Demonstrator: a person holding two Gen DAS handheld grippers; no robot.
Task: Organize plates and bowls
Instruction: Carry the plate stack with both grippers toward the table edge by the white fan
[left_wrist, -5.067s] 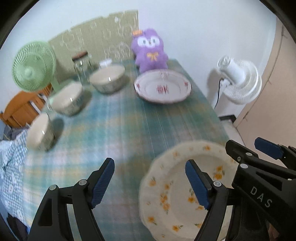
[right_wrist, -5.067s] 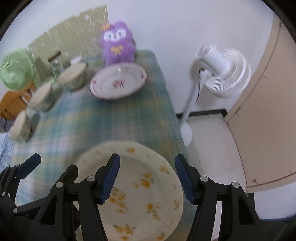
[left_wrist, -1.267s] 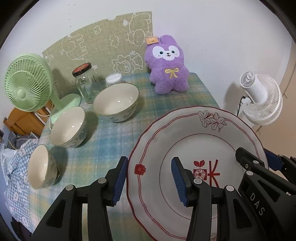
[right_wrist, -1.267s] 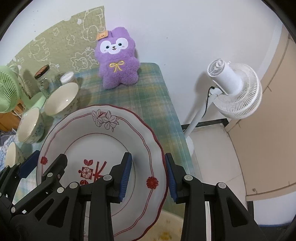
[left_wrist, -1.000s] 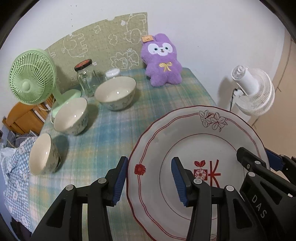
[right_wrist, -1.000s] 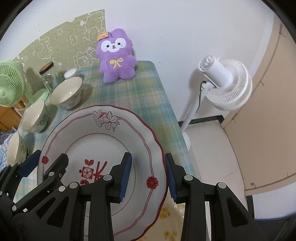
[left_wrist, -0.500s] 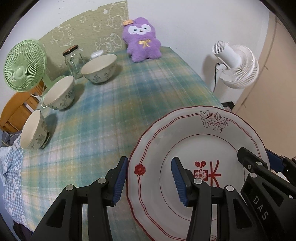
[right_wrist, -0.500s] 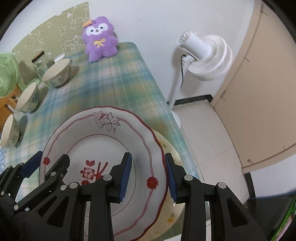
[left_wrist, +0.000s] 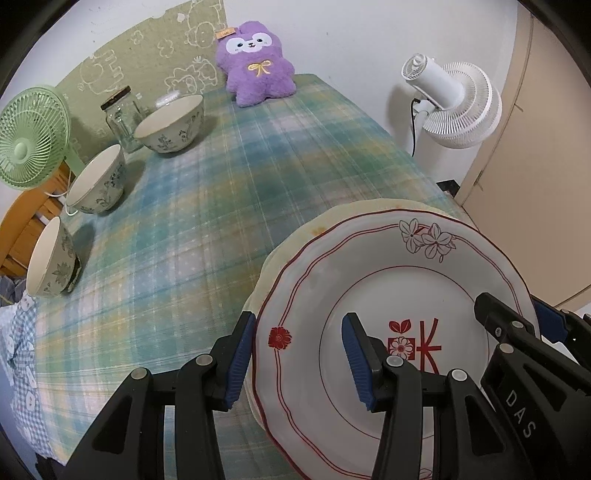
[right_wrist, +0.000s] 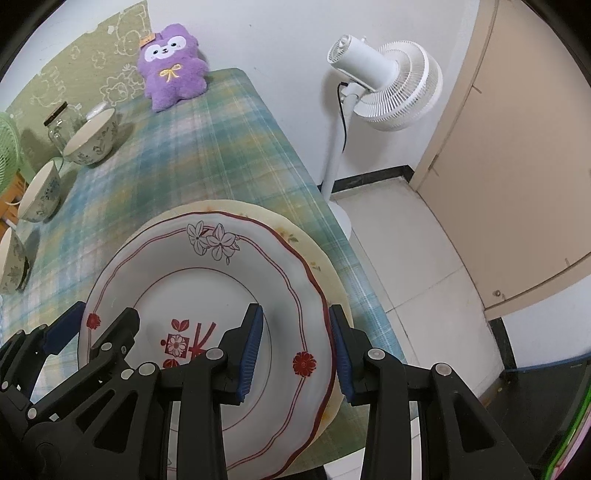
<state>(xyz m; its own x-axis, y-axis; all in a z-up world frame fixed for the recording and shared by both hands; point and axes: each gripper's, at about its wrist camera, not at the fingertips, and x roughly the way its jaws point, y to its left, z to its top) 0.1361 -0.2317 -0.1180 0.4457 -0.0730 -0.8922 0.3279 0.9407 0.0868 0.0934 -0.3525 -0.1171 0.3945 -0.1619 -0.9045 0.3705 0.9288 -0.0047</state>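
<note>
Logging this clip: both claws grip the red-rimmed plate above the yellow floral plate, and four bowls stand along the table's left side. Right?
Not quite: three bowls stand there, not four, as the left wrist view shows. The rest holds: the left claw and right claw grip the red-rimmed plate above the yellow floral plate.

My left gripper (left_wrist: 297, 354) is clamping the plate's (left_wrist: 369, 266) left rim. My right gripper (right_wrist: 295, 350) is gripping its right rim, both pointing steeply down.

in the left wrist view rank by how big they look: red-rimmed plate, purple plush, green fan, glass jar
1. red-rimmed plate, by far, though it is nearest the camera
2. green fan and purple plush, too alike to rank
3. glass jar, smallest
</note>
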